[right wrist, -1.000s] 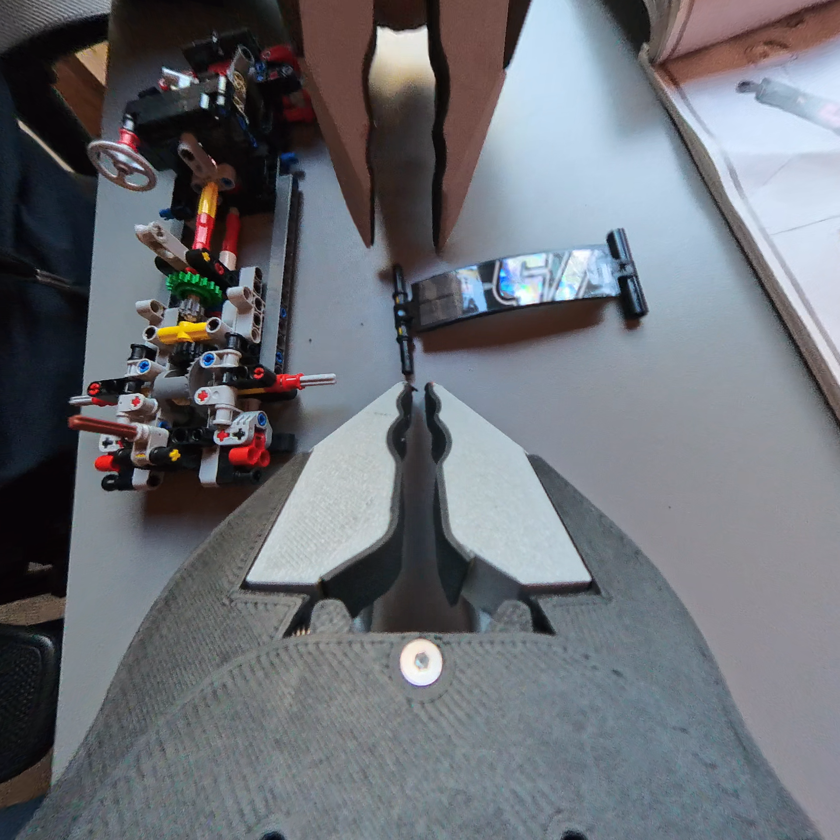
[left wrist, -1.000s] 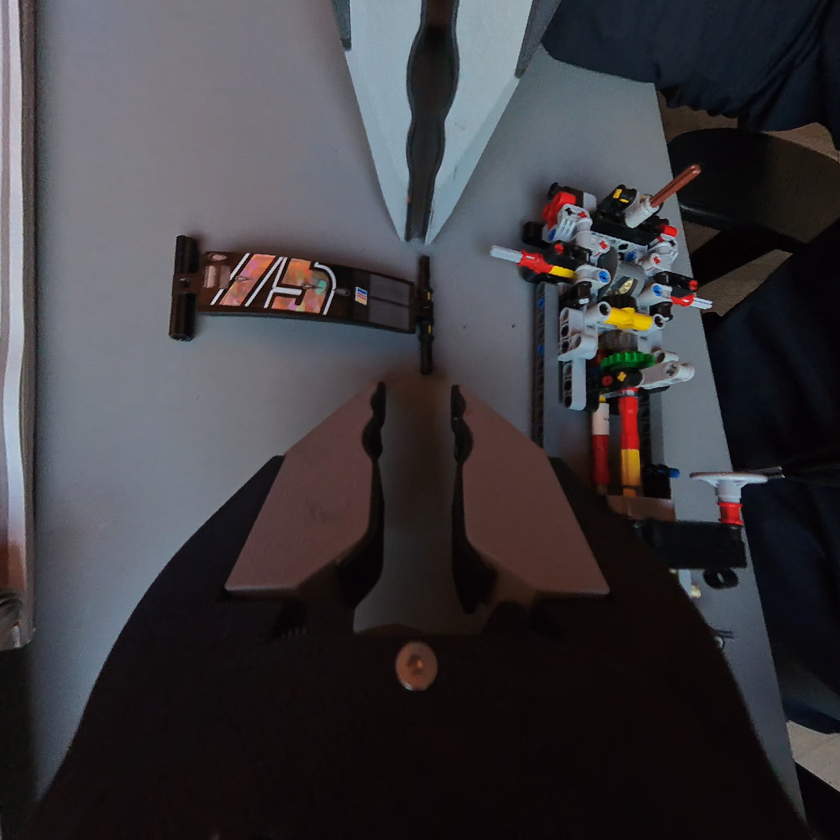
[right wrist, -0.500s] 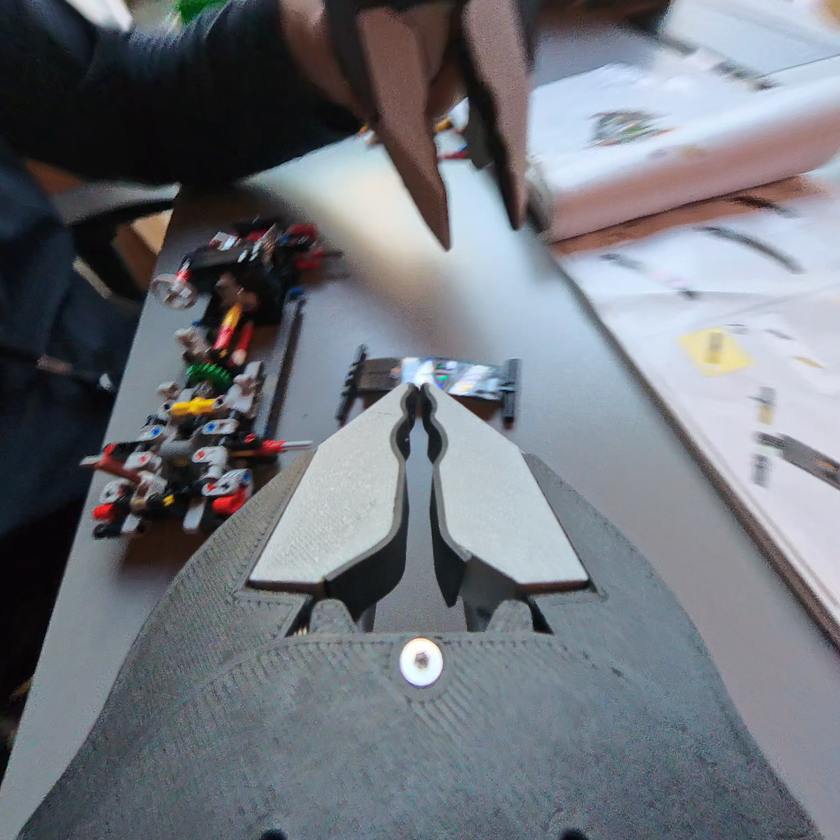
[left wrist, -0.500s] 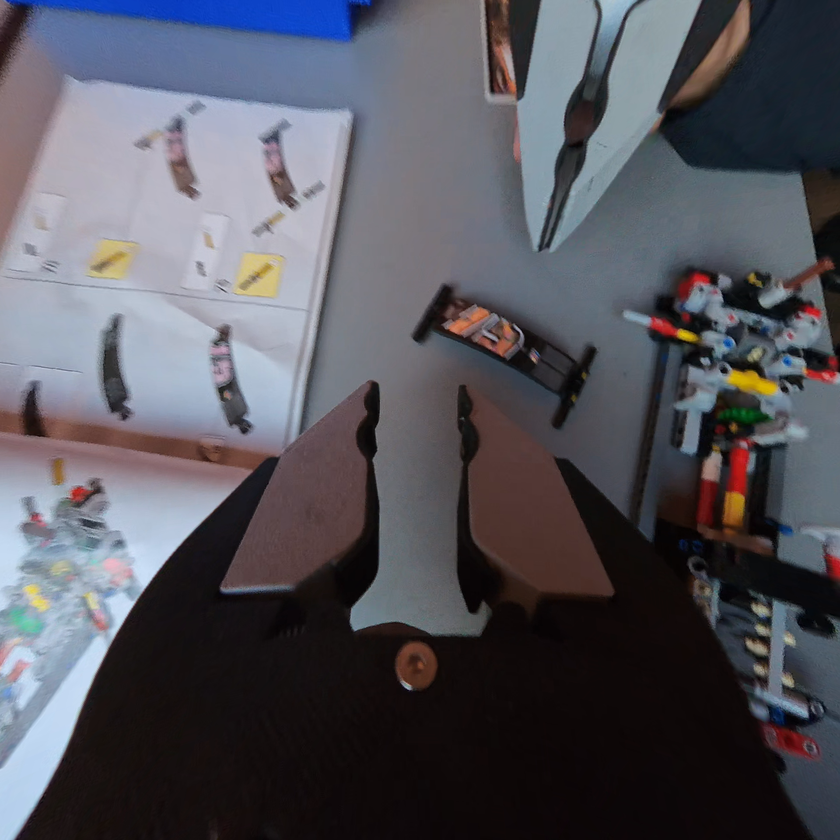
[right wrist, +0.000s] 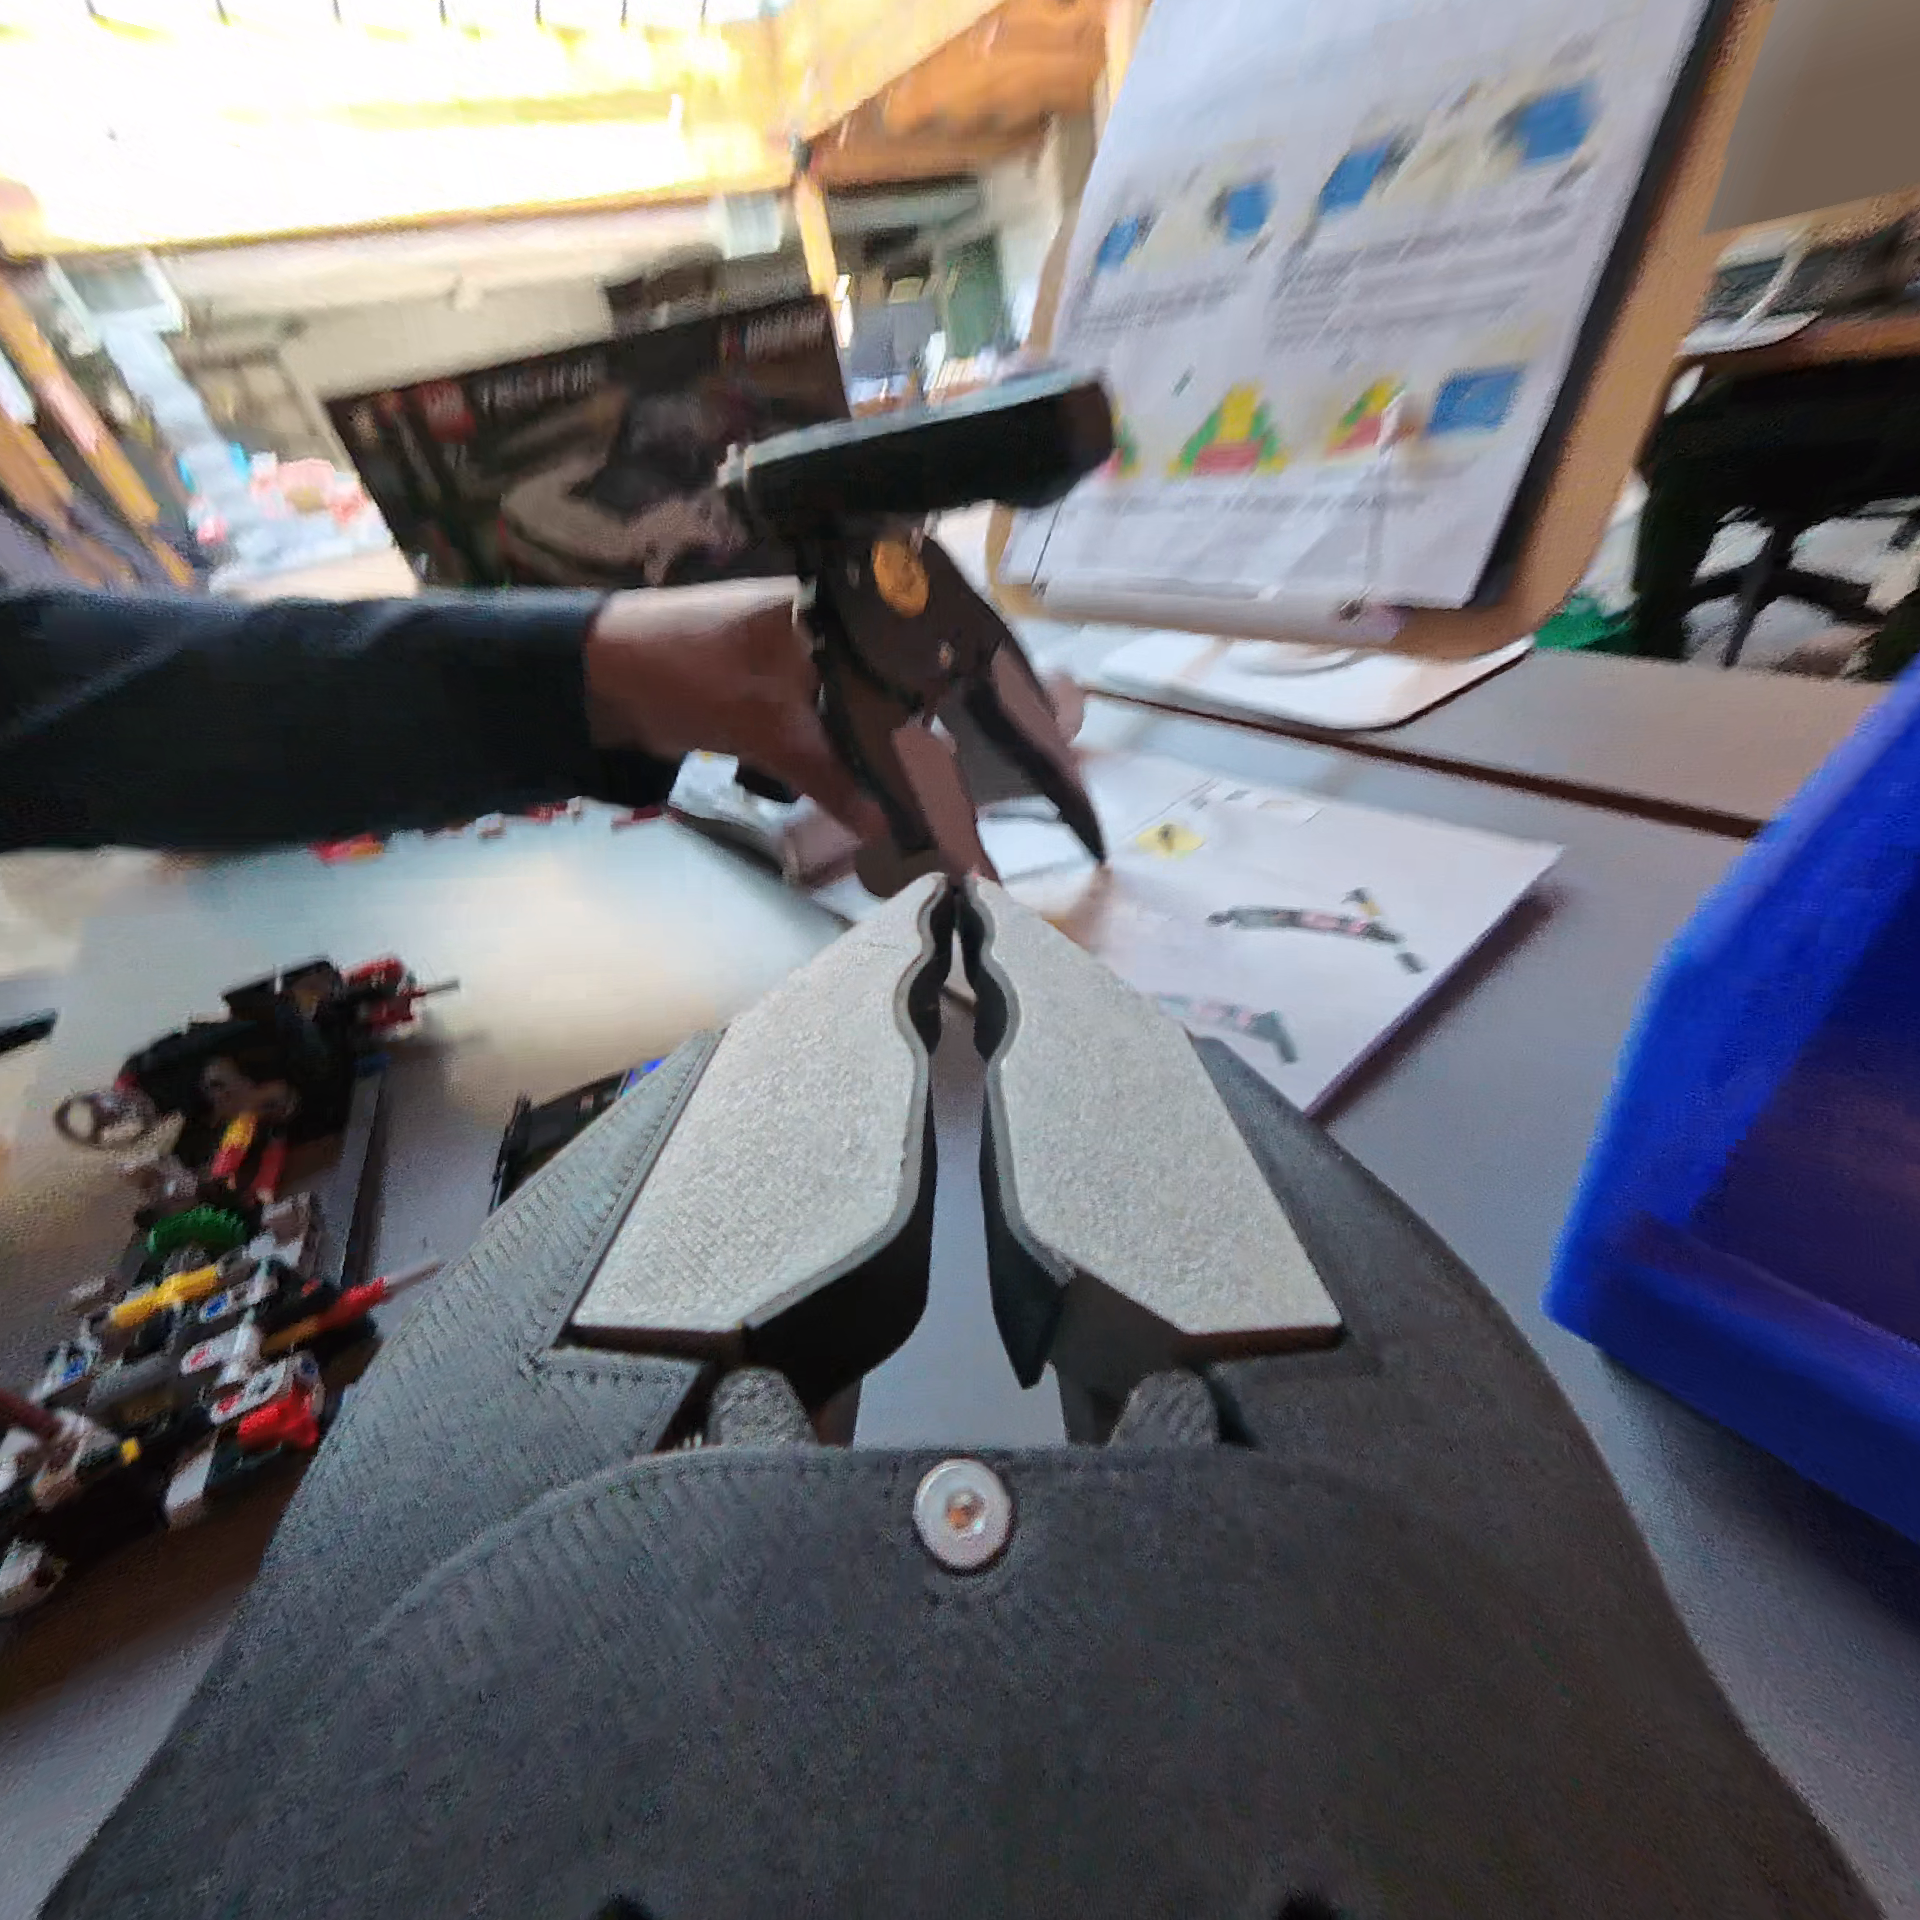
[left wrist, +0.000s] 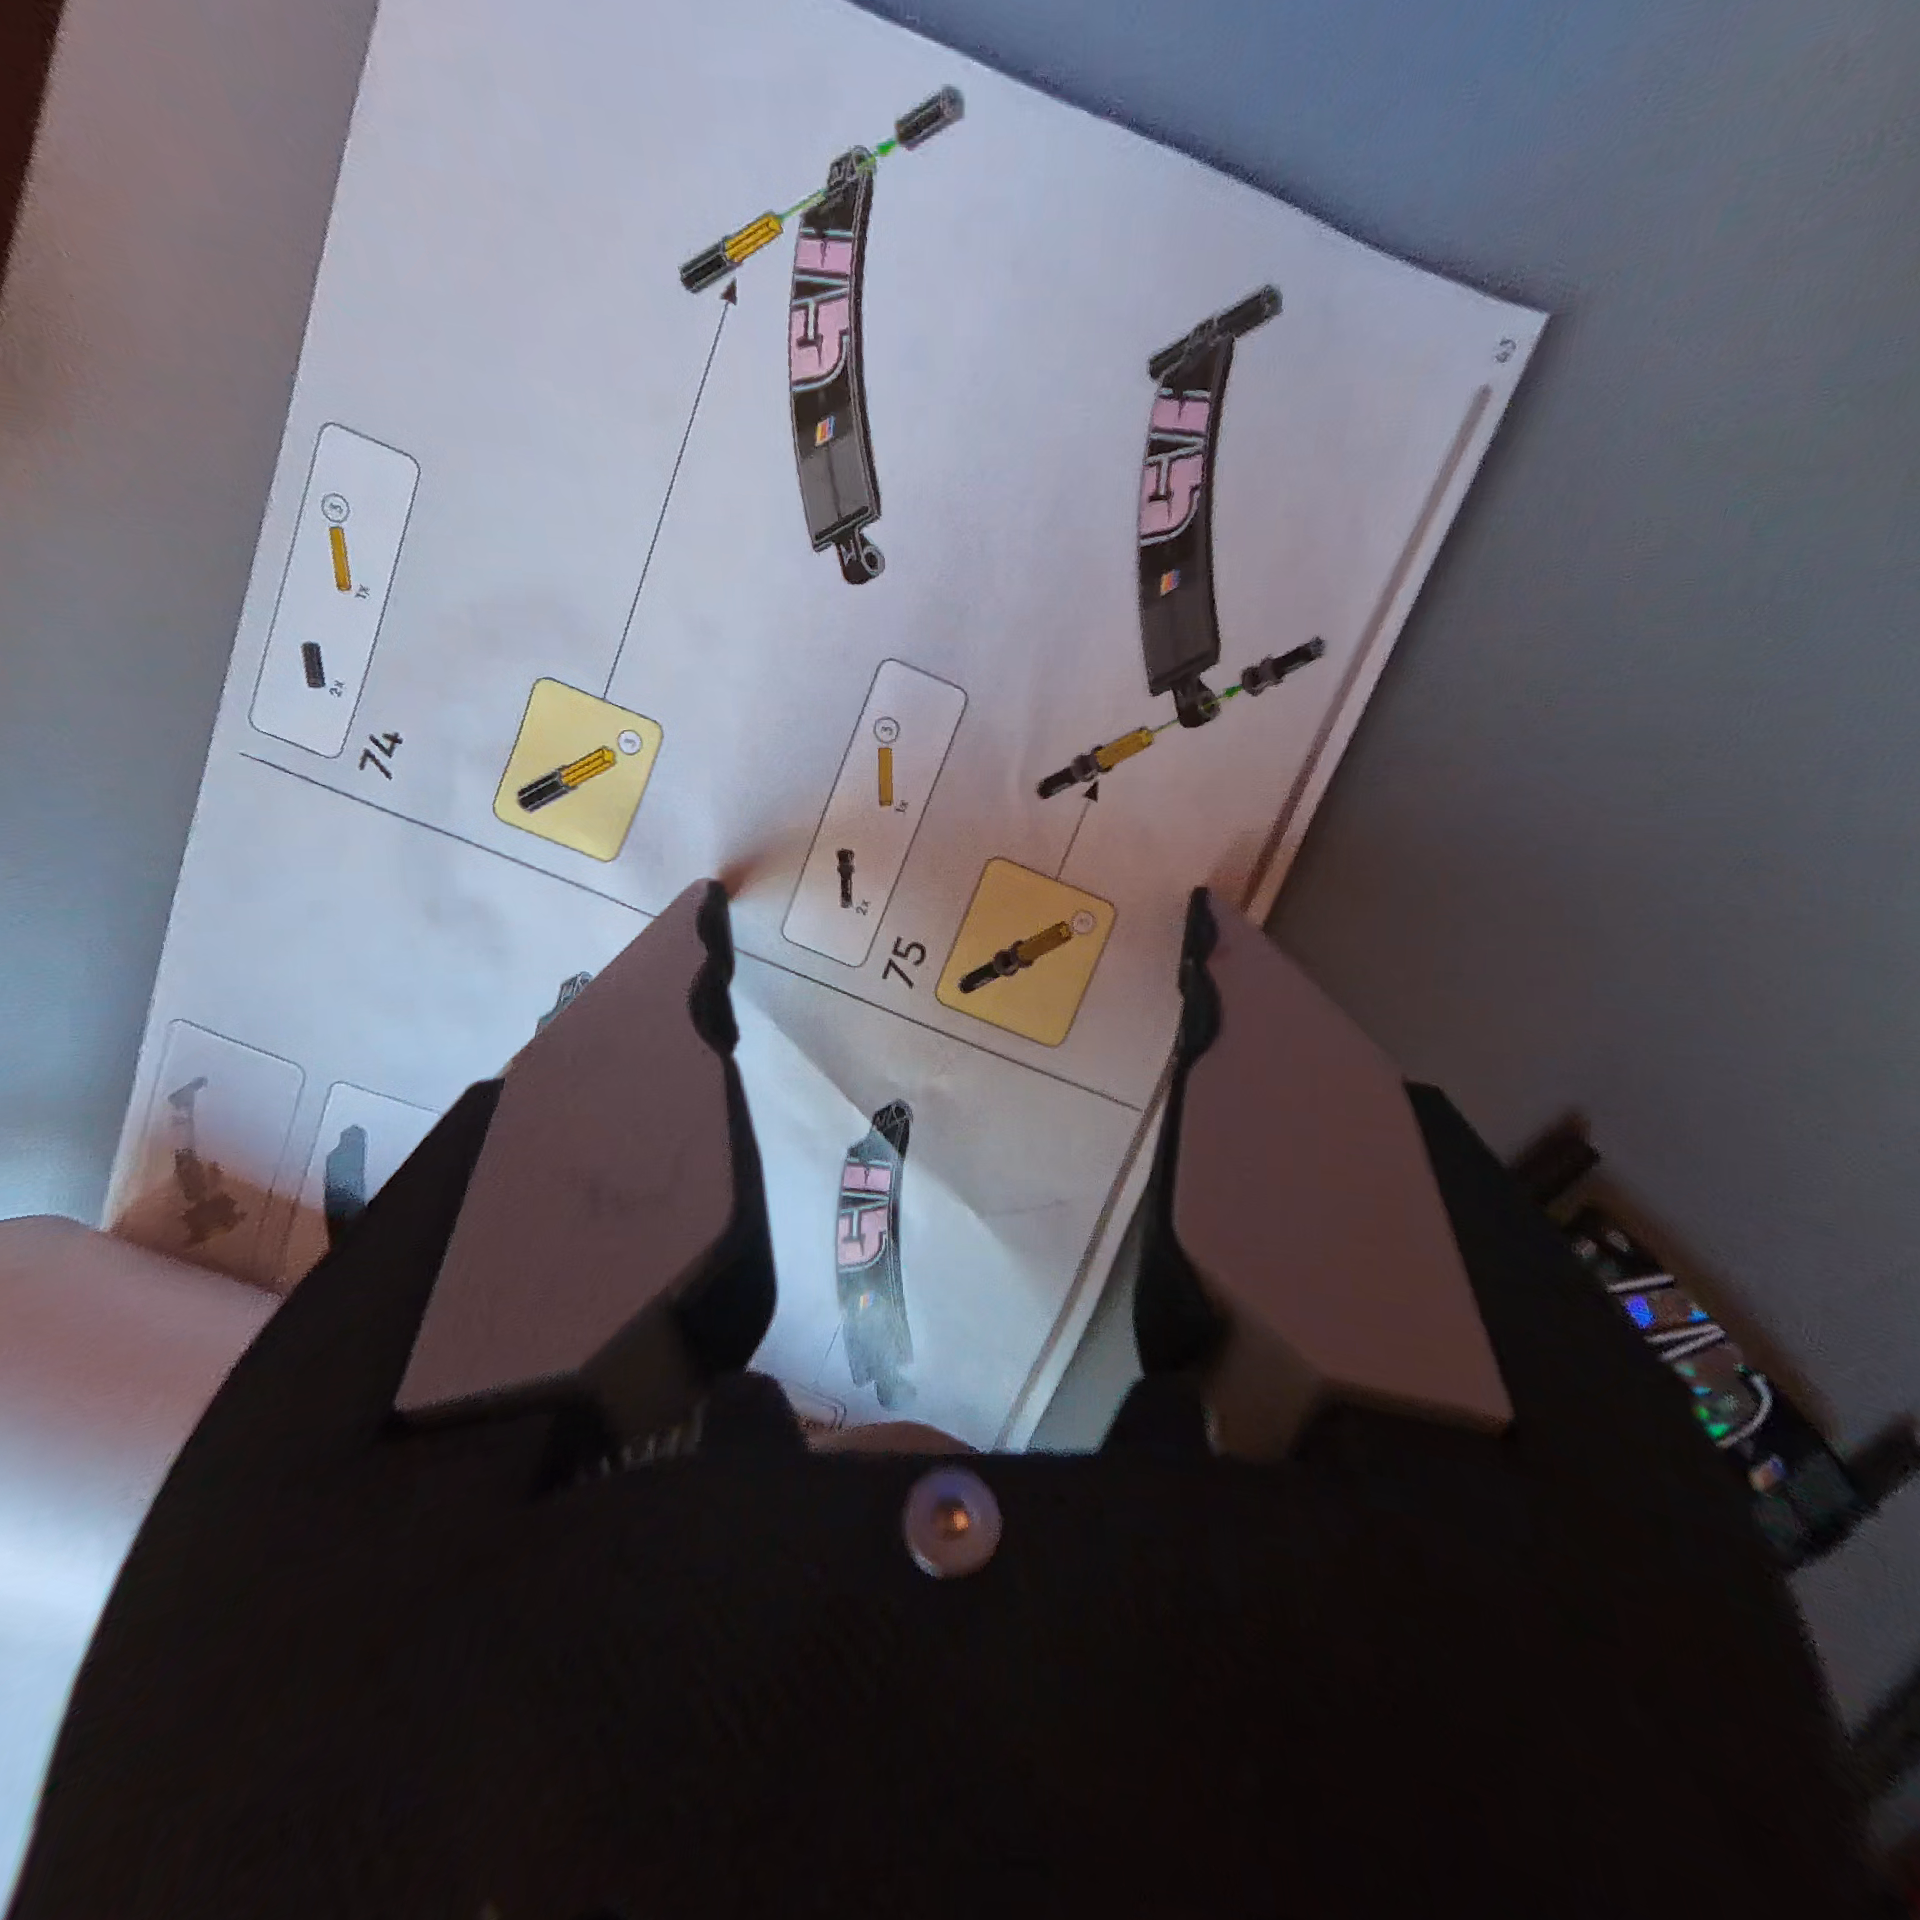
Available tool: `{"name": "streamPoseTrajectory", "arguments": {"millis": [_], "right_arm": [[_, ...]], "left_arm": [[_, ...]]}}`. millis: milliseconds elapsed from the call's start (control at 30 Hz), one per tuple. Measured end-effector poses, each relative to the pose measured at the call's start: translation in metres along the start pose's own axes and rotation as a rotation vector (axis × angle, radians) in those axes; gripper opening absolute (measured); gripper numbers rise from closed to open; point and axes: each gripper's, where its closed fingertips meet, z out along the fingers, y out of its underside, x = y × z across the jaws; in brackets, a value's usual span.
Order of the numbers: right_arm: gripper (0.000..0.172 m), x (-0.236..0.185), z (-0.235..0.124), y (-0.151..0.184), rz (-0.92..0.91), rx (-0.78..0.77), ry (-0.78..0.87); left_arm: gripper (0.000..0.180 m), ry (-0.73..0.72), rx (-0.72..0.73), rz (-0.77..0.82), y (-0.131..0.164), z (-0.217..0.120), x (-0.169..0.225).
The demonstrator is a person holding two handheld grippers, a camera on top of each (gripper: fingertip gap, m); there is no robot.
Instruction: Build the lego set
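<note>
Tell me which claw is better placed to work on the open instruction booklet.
Left. The left claw hangs wide open right over the instruction booklet, holding nothing. The right claw is shut, farther back above the table.

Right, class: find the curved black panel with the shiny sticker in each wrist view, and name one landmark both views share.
Left wrist view: the curved black panel lies at the right edge, low, on the grey table beside the left hand-held gripper's body, partly hidden by it.
Right wrist view: only one end of the panel shows, lower left of centre, behind the right hand-held gripper's body.
Shared landmark: the open instruction booklet.
</note>
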Motion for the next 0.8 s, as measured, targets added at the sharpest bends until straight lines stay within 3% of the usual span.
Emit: {"name": "streamPoseTrajectory", "arguments": {"millis": [100,267,400,467,533,667,800], "right_arm": [[0.0,0.008,-0.017,-0.02,0.041,0.122,0.014],[0.0,0.008,-0.018,-0.023,0.051,0.127,0.003],[0.0,0.004,-0.014,-0.019,0.032,0.1,-0.007],[0.001,0.004,-0.011,-0.014,0.034,0.07,-0.009],[0.002,0.016,-0.005,0.003,0.052,-0.025,0.057],[0.007,0.048,-0.002,0.054,-0.029,-0.355,0.249],[0.015,0.06,0.004,0.071,-0.103,-0.472,0.319]], "left_arm": [[0.071,0.005,0.0,-0.014,0.0,0.0,-0.008],[0.056,0.002,0.053,-0.024,0.0,0.0,-0.015],[0.008,0.016,0.162,0.001,-0.004,0.0,-0.011],[0.0,0.012,0.209,0.004,-0.004,0.001,-0.011],[0.0,0.018,0.223,-0.005,-0.004,0.001,-0.011],[0.0,0.019,0.205,0.003,-0.004,0.001,-0.011],[0.0,0.018,0.222,0.005,-0.004,0.001,-0.011]]}}
